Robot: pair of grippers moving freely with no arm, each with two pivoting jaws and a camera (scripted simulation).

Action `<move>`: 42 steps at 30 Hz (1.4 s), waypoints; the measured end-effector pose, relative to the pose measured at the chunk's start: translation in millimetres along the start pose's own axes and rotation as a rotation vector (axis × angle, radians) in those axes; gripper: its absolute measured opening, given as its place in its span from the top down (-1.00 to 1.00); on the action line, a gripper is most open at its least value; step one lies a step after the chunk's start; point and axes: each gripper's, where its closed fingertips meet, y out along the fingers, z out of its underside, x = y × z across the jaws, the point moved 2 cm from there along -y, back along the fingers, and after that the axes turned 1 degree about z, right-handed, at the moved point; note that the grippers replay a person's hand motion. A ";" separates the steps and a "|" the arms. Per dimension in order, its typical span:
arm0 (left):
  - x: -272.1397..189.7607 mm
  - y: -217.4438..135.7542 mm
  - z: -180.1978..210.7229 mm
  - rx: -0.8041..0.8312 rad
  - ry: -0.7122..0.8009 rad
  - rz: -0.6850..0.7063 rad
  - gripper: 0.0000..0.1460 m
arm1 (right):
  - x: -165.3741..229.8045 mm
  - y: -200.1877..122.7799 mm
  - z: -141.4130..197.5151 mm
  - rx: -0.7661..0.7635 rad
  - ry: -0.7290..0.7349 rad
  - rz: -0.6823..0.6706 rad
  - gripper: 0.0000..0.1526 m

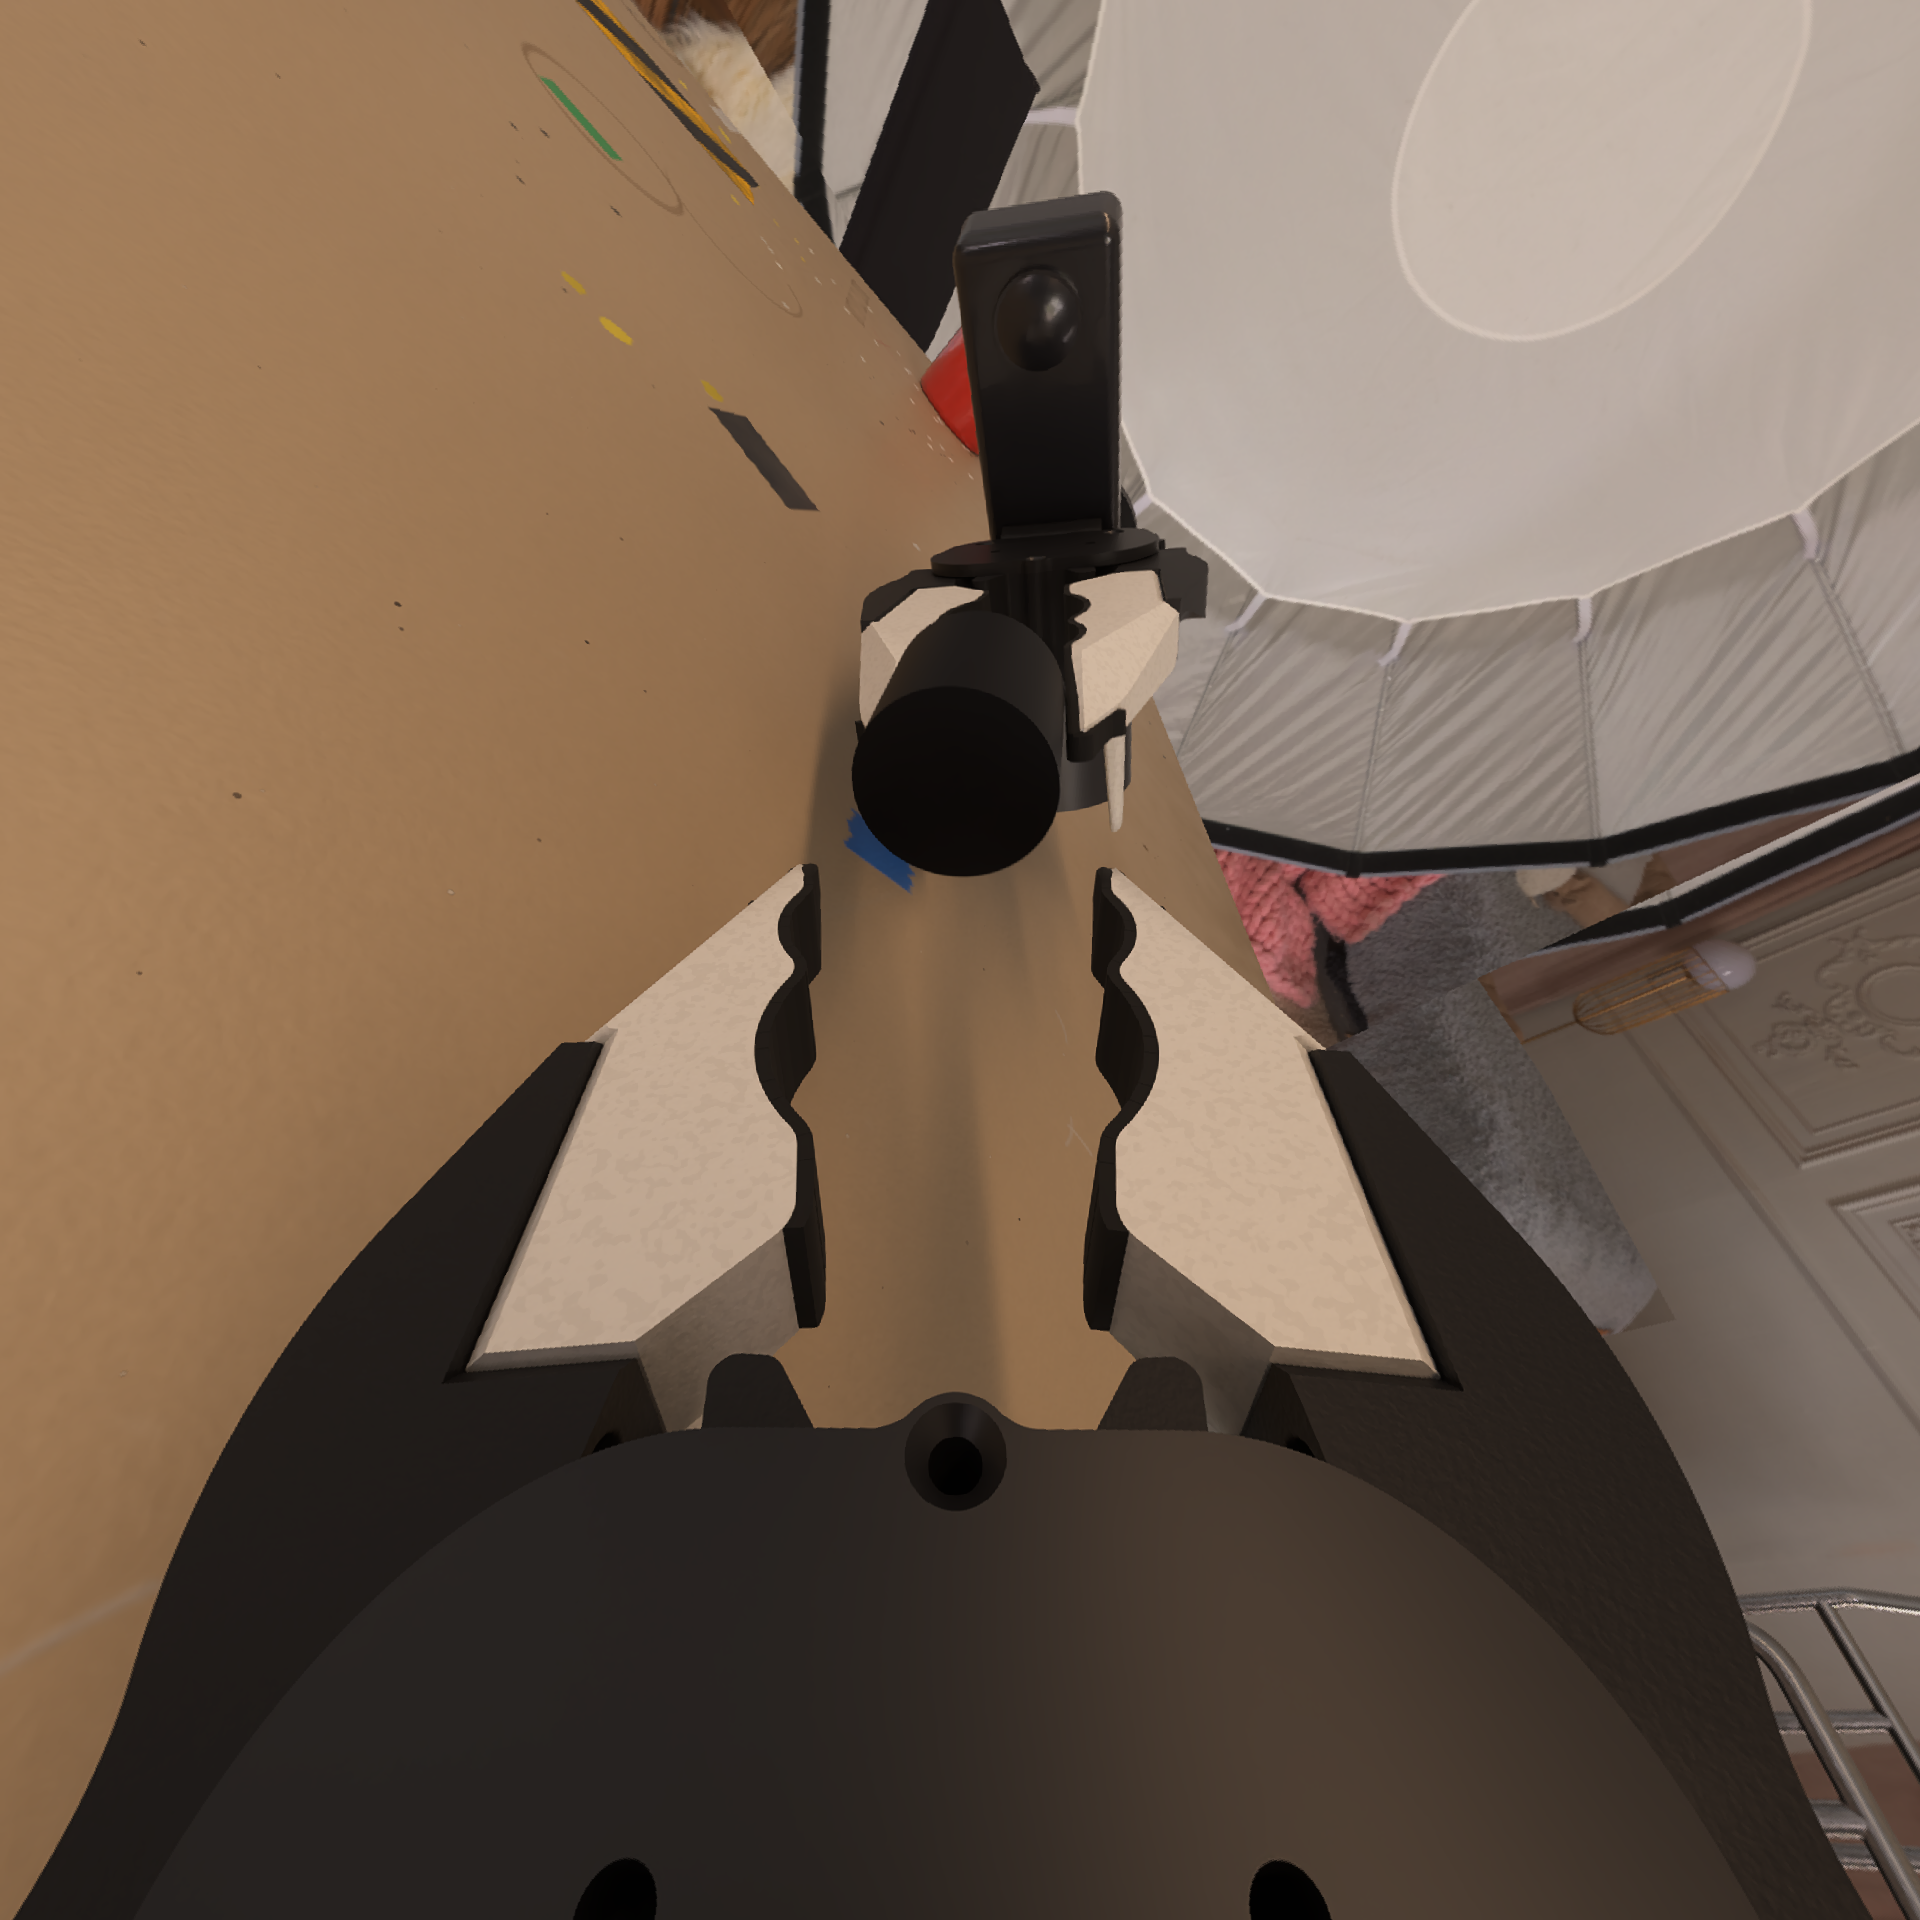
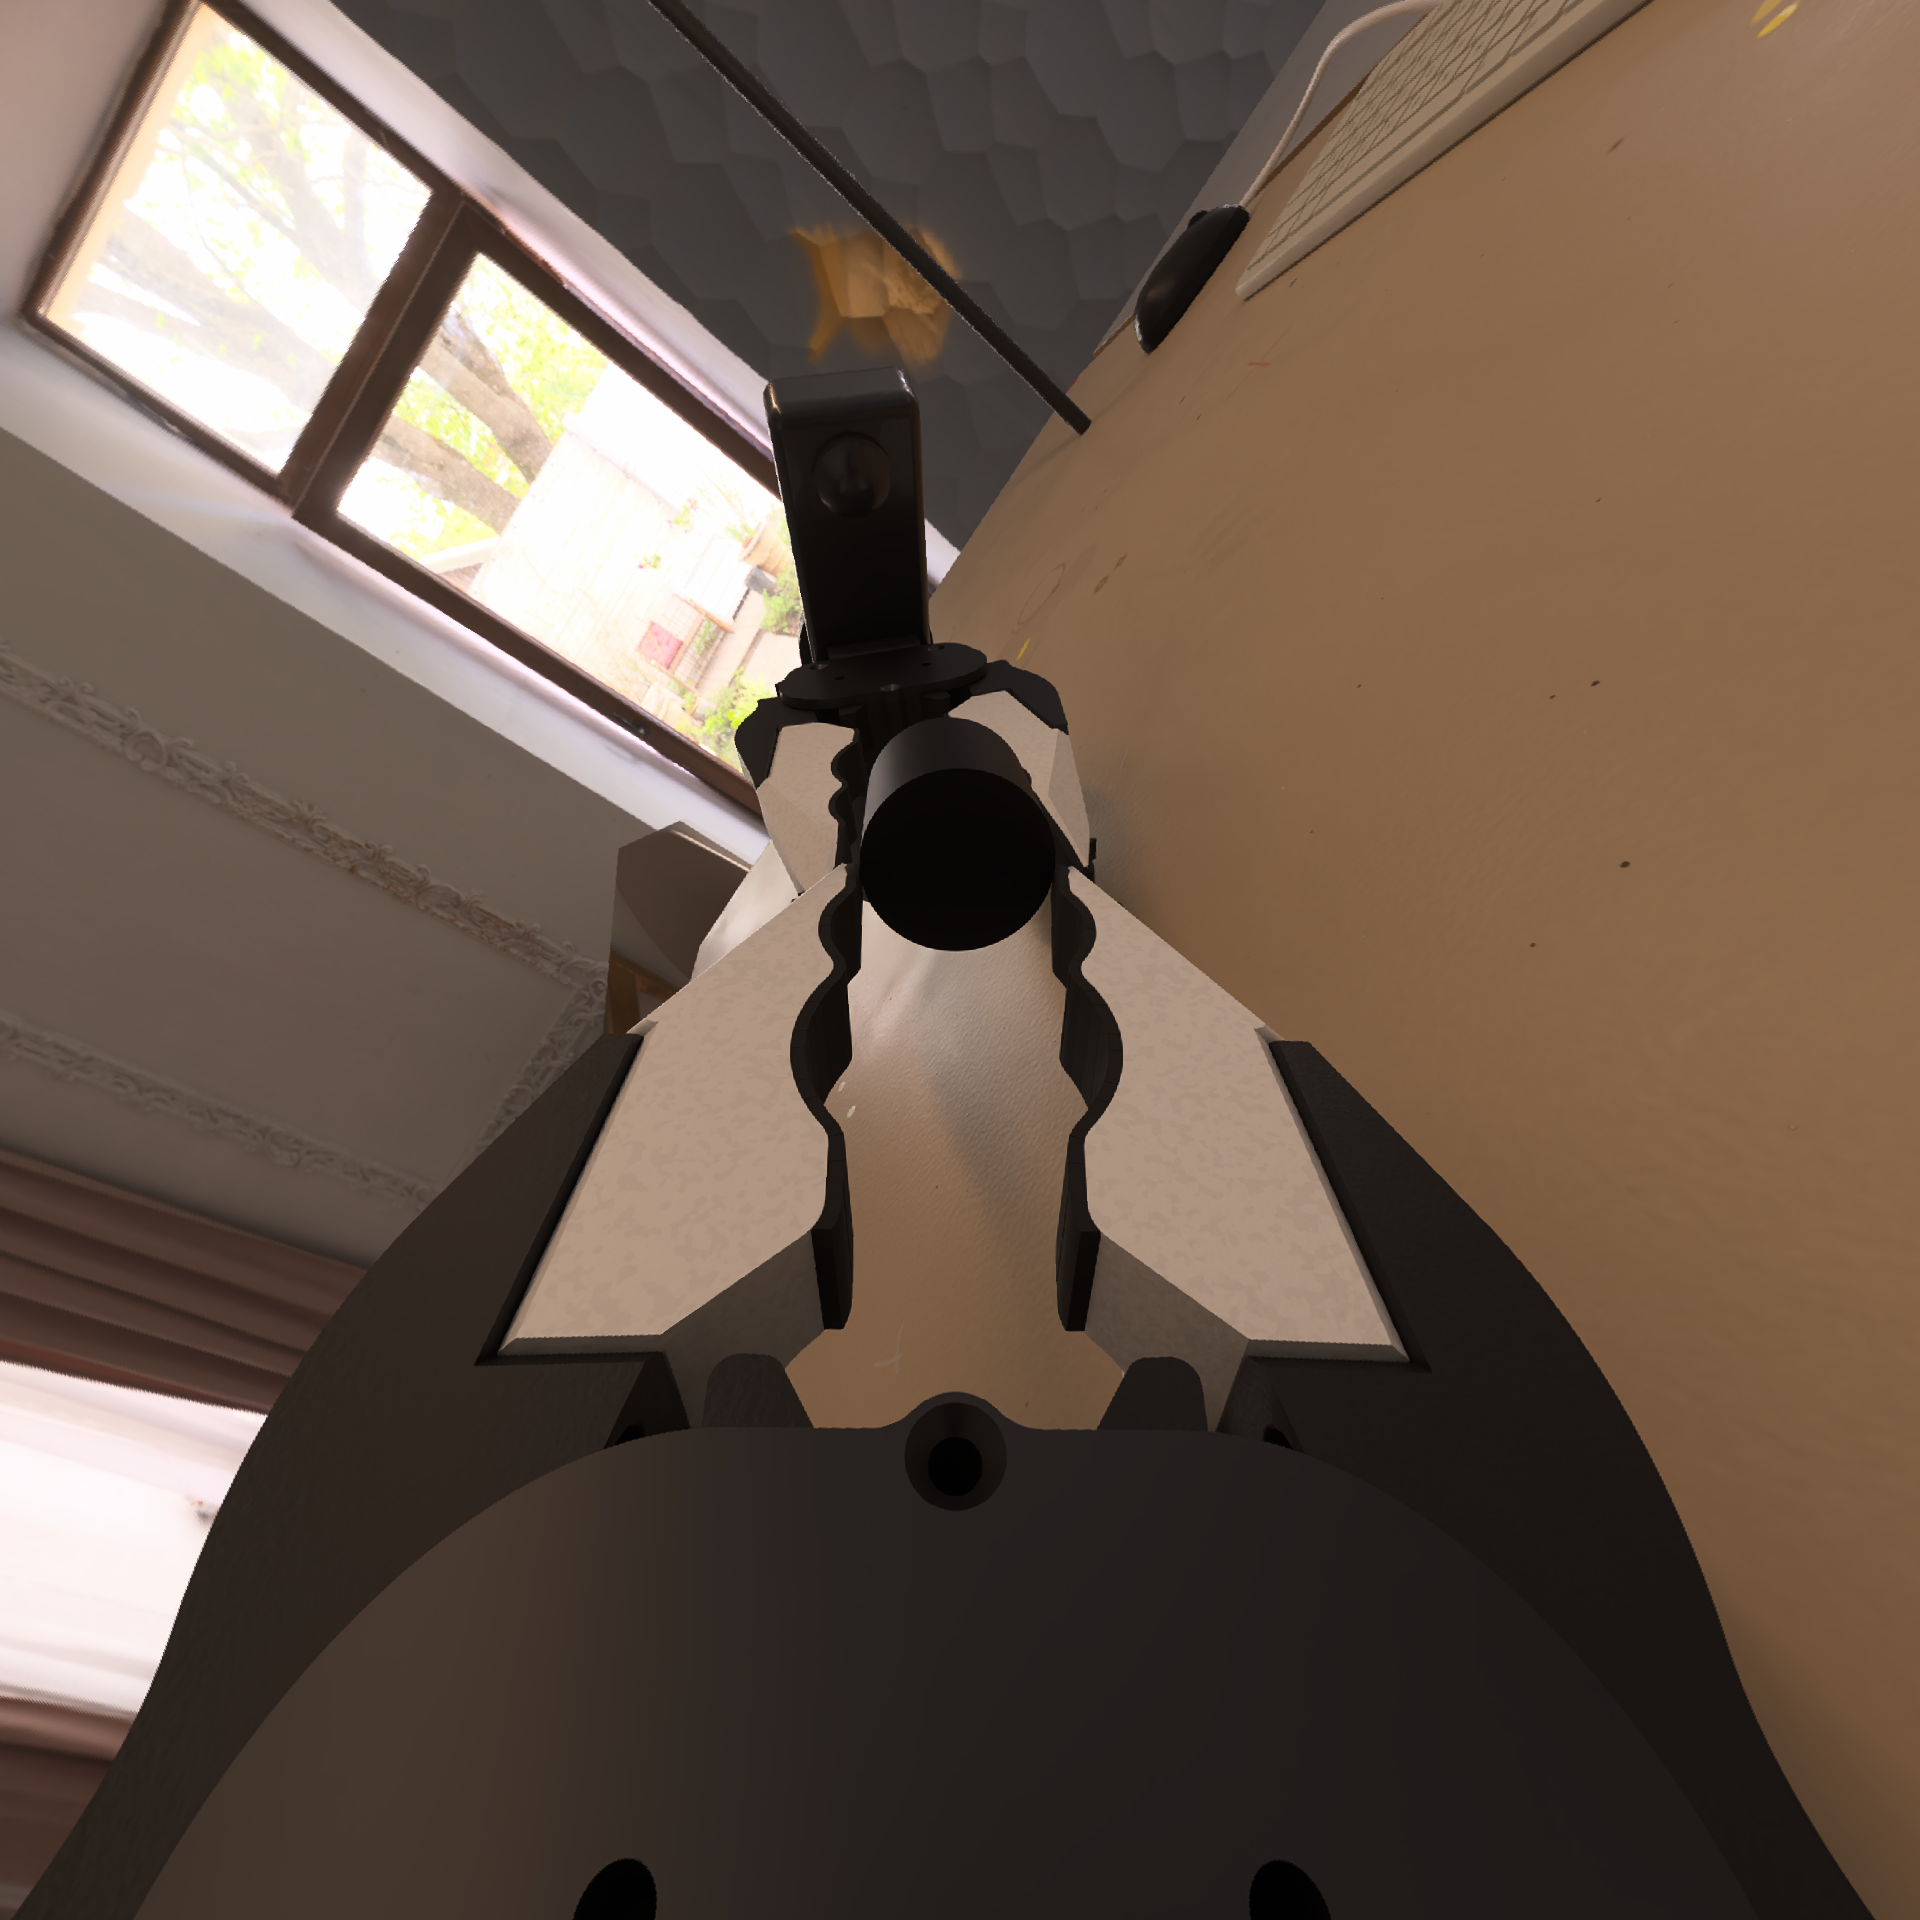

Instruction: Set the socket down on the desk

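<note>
The socket (image 1: pixel 956 769) is a short black cylinder with its flat end toward each camera. My right gripper (image 2: pixel 958 894) is shut on the socket (image 2: pixel 956 862), with its fingertips pressed against both sides. In the left wrist view its cream fingers (image 1: pixel 1127 644) flank the far part of the socket. My left gripper (image 1: pixel 956 883) is open and empty, with the socket's near end just ahead of its fingertips. Its fingers (image 2: pixel 795 774) show behind the socket in the right wrist view. The tan desk (image 1: pixel 364 727) lies close beside the socket, near its edge.
On the desk are a black strip (image 1: pixel 764 457), a blue tape scrap (image 1: pixel 873 847) and a red object (image 1: pixel 951 400) at the edge. A white softbox (image 1: pixel 1455 312) stands beyond the edge. A white keyboard (image 2: pixel 1382 145) and a black mouse (image 2: pixel 1184 275) lie farther along the desk (image 2: pixel 1507 831).
</note>
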 end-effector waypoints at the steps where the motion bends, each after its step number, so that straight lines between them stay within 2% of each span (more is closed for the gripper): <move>1: -0.1 -0.2 0.1 0.000 0.002 0.002 0.28 | -0.6 -0.9 -0.7 -0.001 0.004 -0.002 0.52; 42: 3.8 -8.1 -11.3 -0.086 -0.060 0.037 0.30 | -1.7 -3.9 -5.5 -0.014 0.001 -0.018 0.52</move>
